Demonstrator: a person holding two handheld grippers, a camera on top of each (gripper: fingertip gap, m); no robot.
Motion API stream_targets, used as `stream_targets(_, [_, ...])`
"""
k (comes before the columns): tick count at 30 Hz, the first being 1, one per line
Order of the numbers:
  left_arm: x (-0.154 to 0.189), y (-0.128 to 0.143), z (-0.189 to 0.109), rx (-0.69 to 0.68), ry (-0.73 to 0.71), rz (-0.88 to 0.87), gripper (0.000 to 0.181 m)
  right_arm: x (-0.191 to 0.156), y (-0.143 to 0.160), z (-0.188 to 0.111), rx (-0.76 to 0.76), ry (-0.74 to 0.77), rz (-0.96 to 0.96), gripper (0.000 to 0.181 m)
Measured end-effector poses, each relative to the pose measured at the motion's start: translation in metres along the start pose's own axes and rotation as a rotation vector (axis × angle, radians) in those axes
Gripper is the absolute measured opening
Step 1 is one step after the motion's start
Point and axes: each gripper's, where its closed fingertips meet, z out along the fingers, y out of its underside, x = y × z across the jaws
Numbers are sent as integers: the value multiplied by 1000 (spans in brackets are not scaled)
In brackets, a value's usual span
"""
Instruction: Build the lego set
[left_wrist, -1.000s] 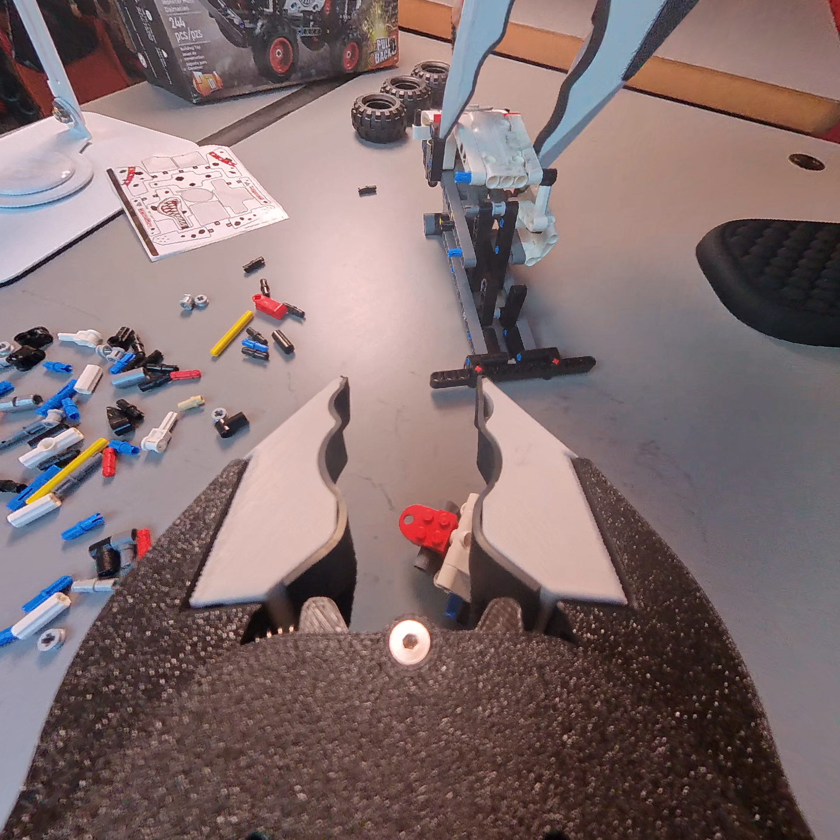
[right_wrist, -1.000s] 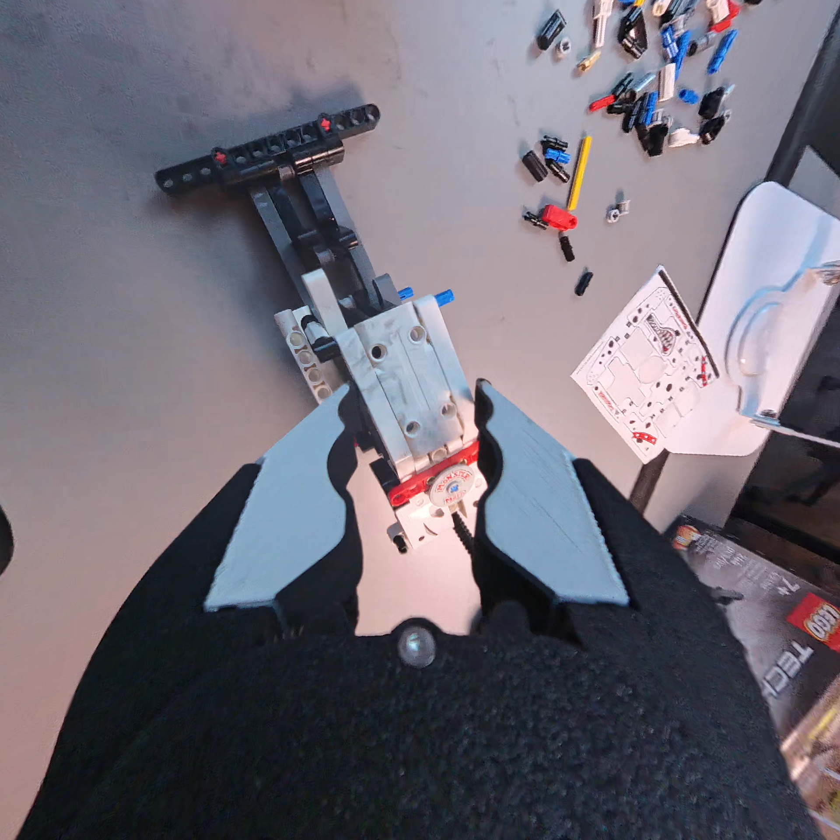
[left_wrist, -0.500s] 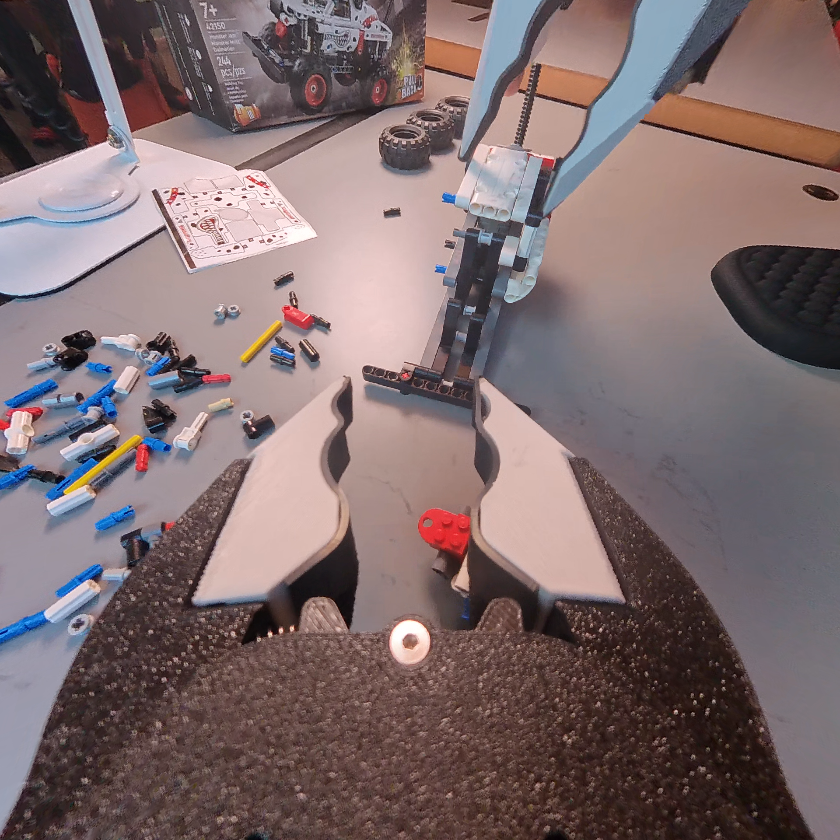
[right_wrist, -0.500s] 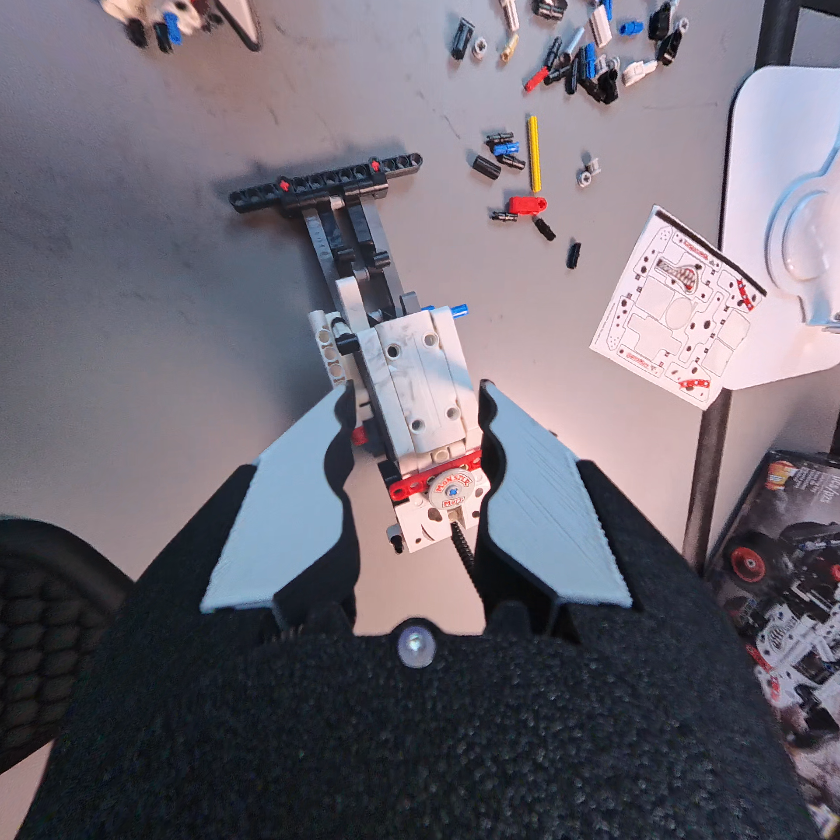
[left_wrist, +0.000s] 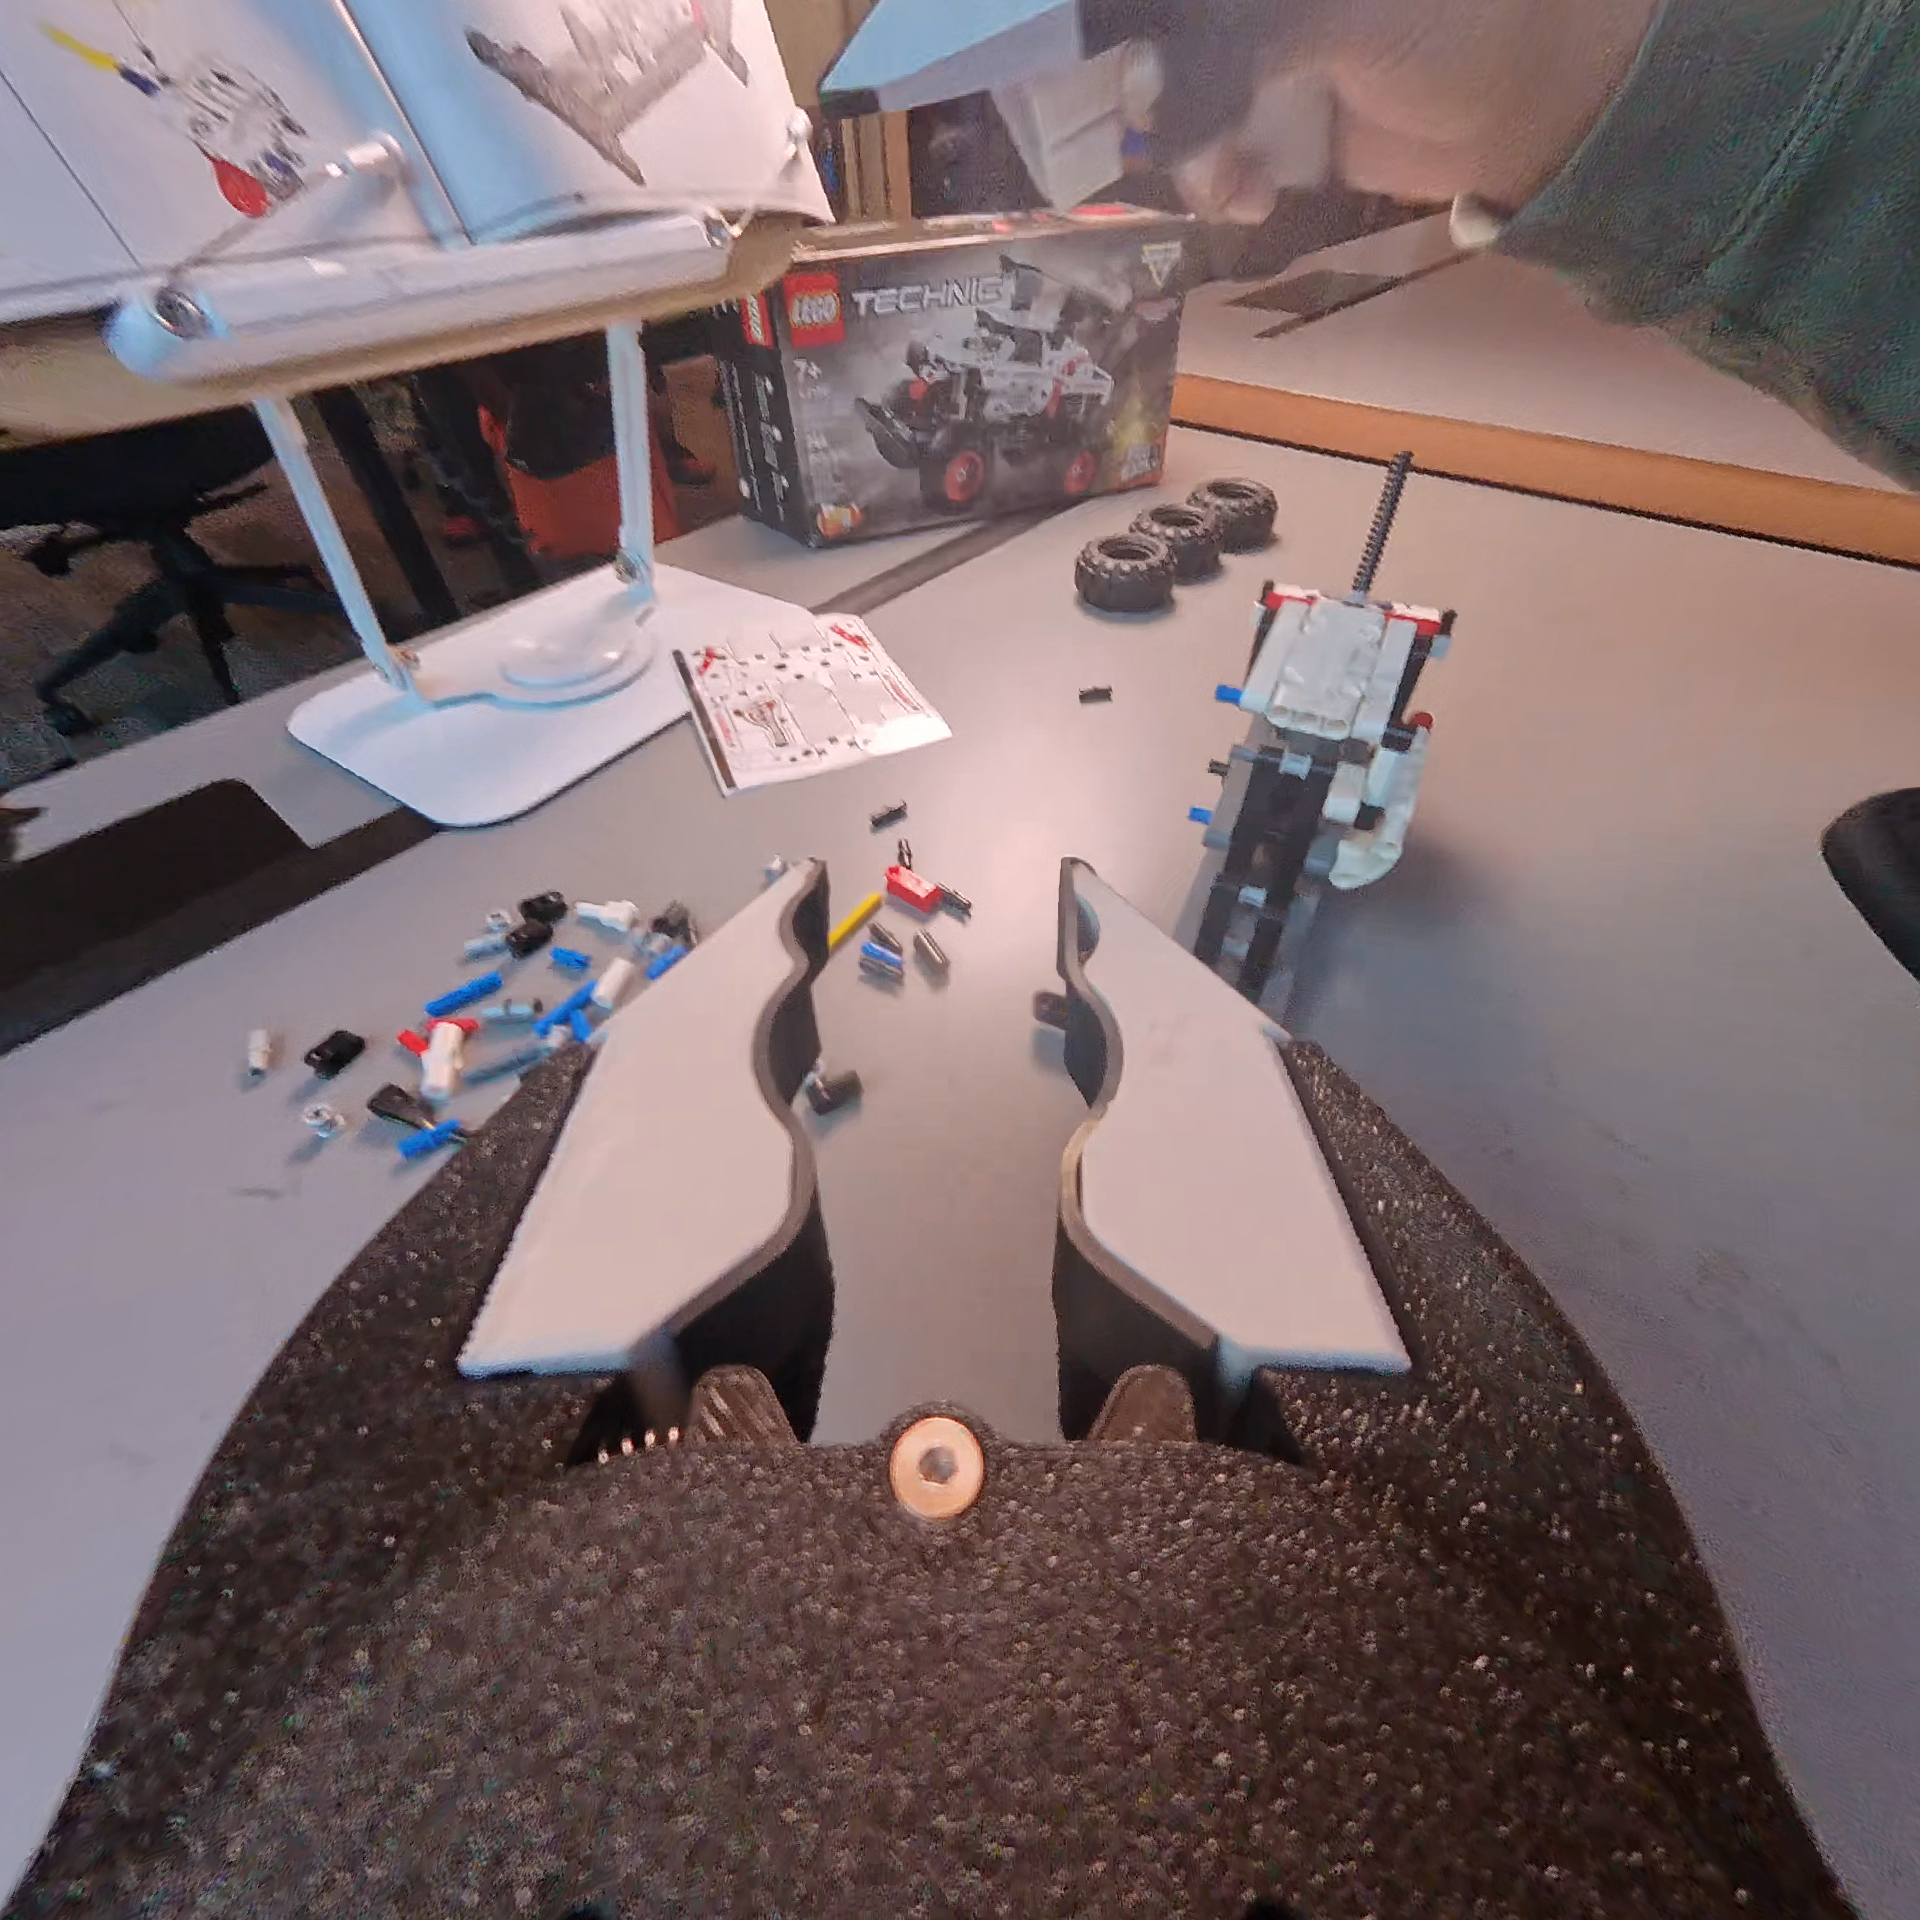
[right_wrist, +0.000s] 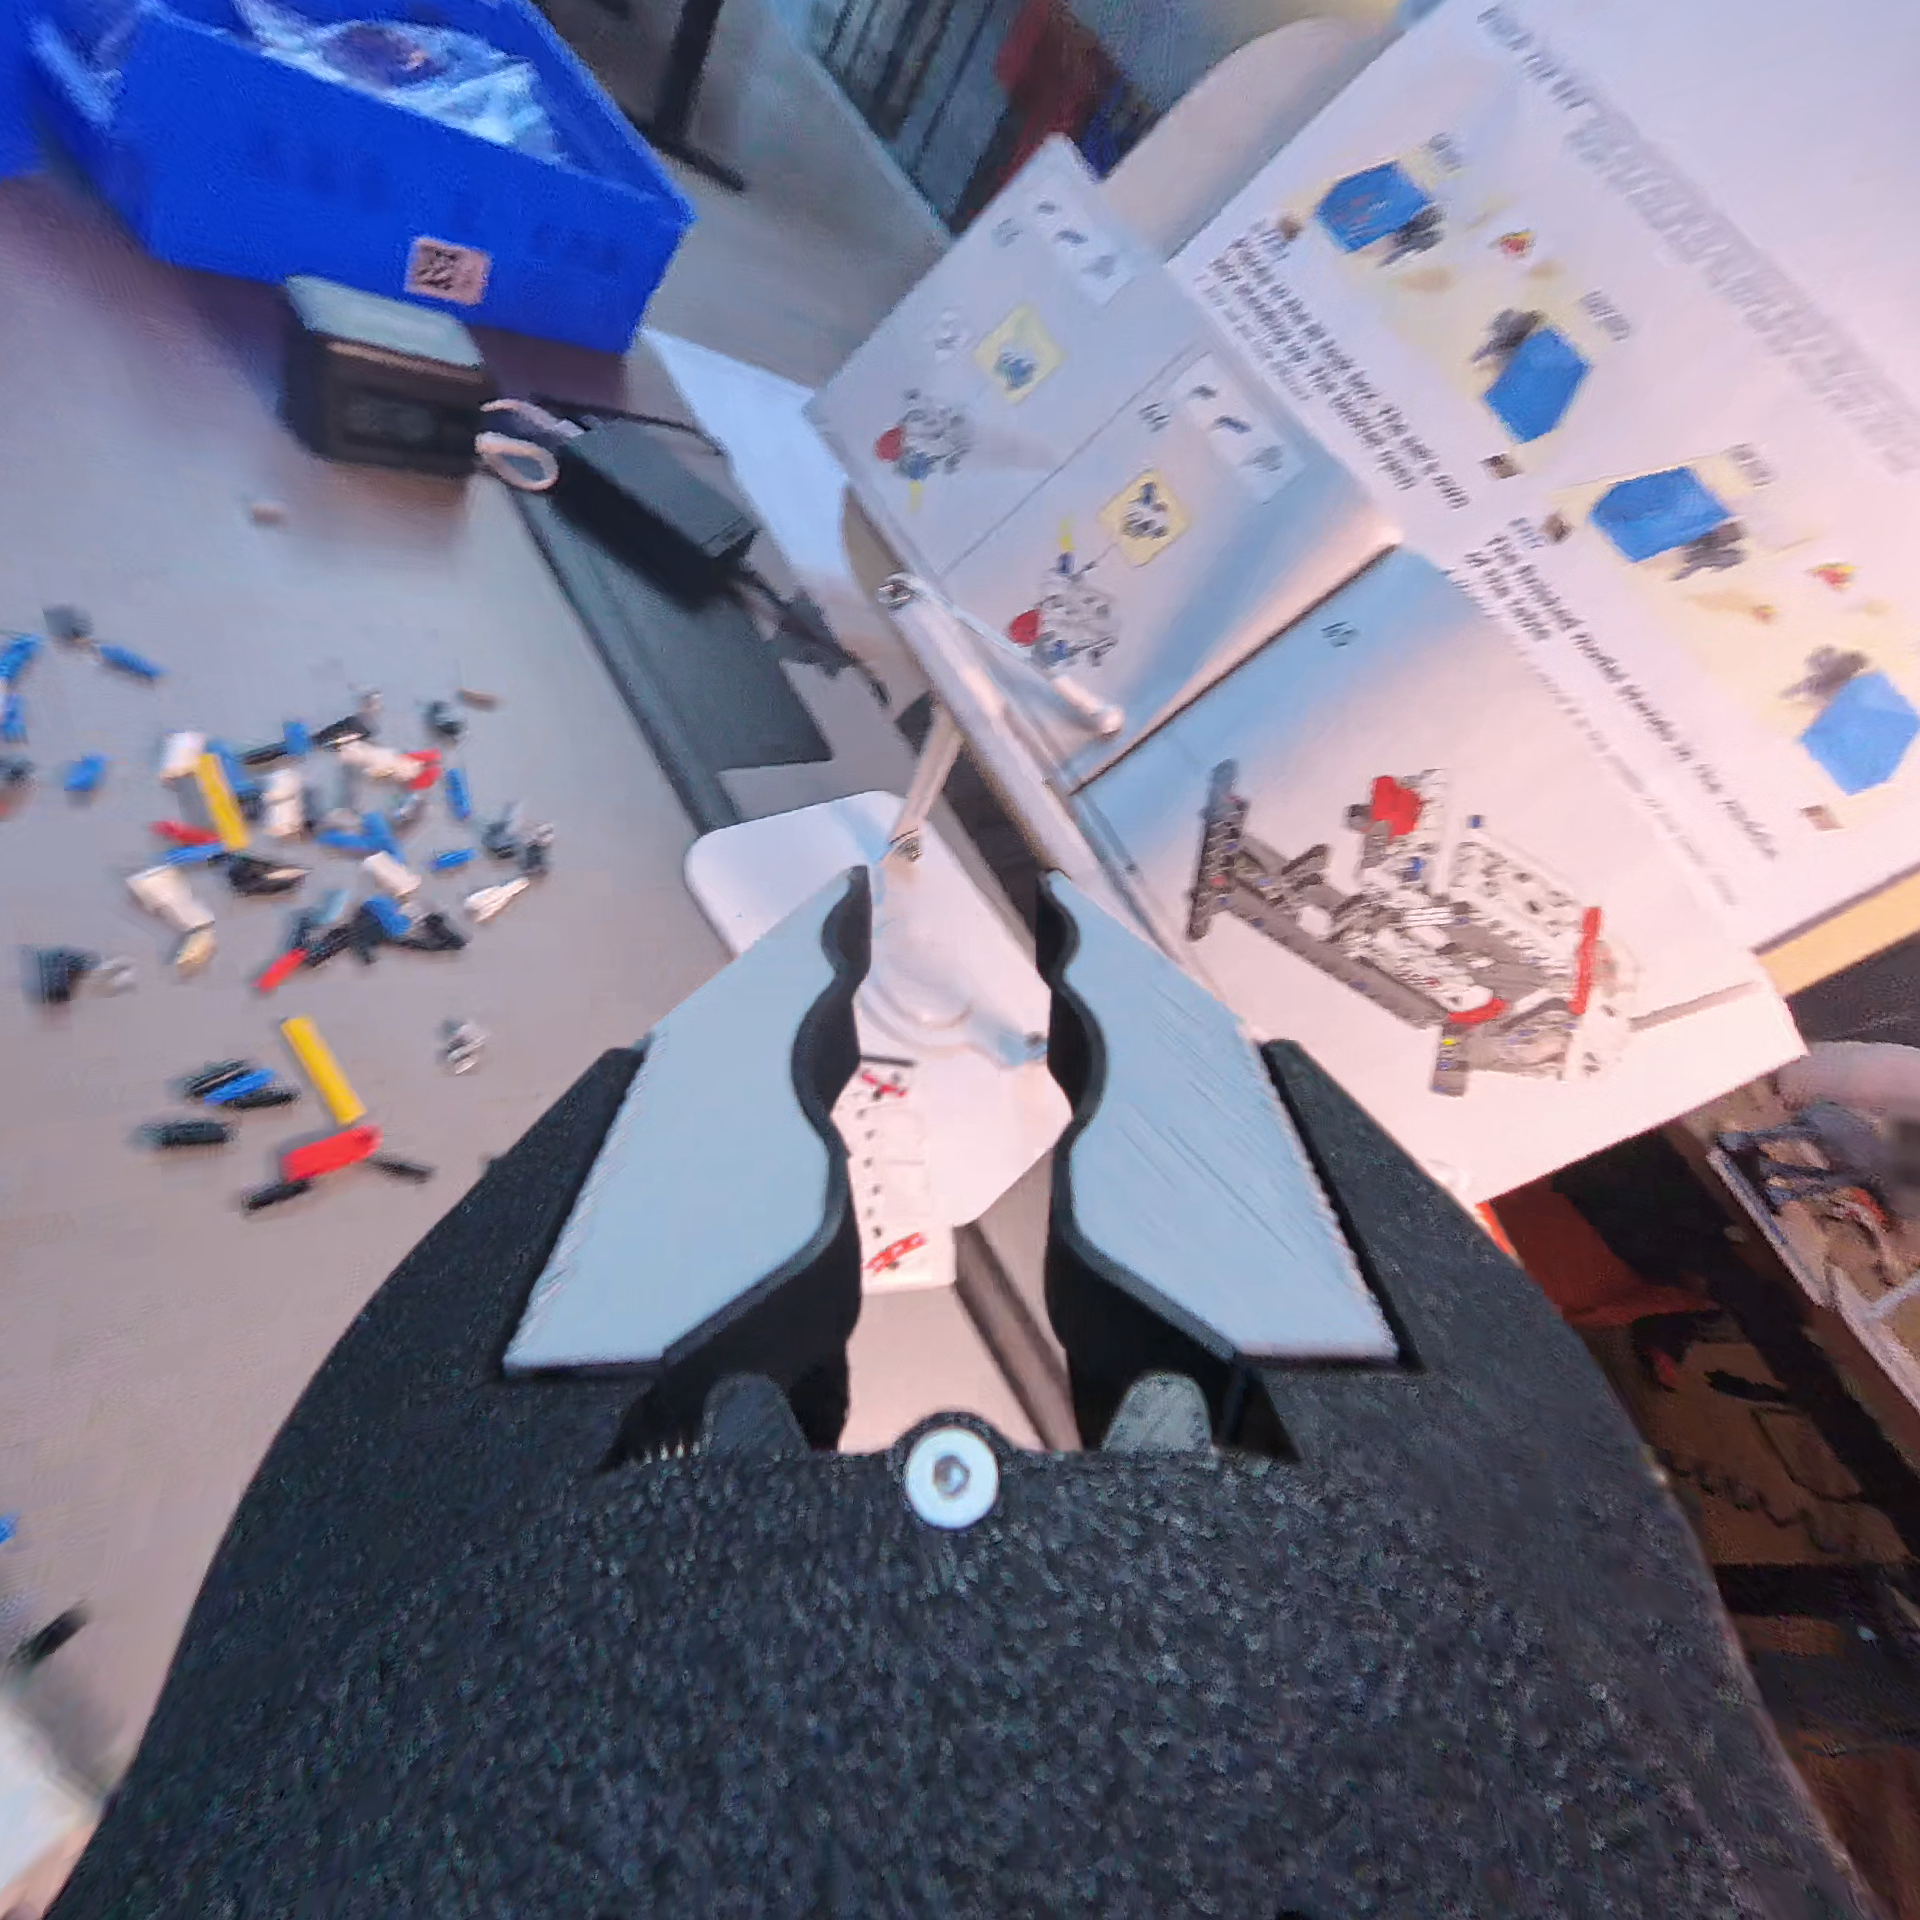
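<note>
The half-built white, black and grey lego model (left_wrist: 1311, 748) lies on the grey table (left_wrist: 1558, 1143), ahead and right of my left gripper (left_wrist: 940, 894). No gripper touches it. My left gripper is open and empty, low over the table. Loose lego parts (left_wrist: 520, 997) lie to its left and a few ahead (left_wrist: 904, 914). My right gripper (right_wrist: 954, 894) is open and empty, raised and pointing at the open instruction booklet (right_wrist: 1455, 831). The parts pile (right_wrist: 291, 883) lies to its left. This view is blurred.
The lego box (left_wrist: 966, 395), three black tyres (left_wrist: 1174, 540), a sticker sheet (left_wrist: 810, 696) and the white booklet stand (left_wrist: 478, 727) sit at the back. A sleeved hand (left_wrist: 1714, 156) is at top right. A blue bin (right_wrist: 343, 156) and a black adapter (right_wrist: 384, 405) stand far left. The grippers' ends are close to 25 cm from one another. To reach the black adapter (right_wrist: 384, 405) in a straight line is about 30 cm for my left fingers, about 40 cm for my right.
My right gripper has let go of the model, lifted off and swung towards the booklet. The model now lies alone on the table. My left gripper tilted up; the red piece left its view.
</note>
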Motion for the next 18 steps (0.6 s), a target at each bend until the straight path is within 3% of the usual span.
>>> stream_targets(5, [-35,-56,17,69,-82,62,38,79,14,41,46,269,89,31])
stream_targets(11, [-90,-132,81,73,-154,172,36,106,39,65,5,329,171,37])
stream_targets(14, [-126,-150,123,12,-178,190,36,109,53,63,-8,337,227,38])
stream_targets(18, [-168,-147,170,-90,-225,254,35,114,77,57,-19,346,245,38])
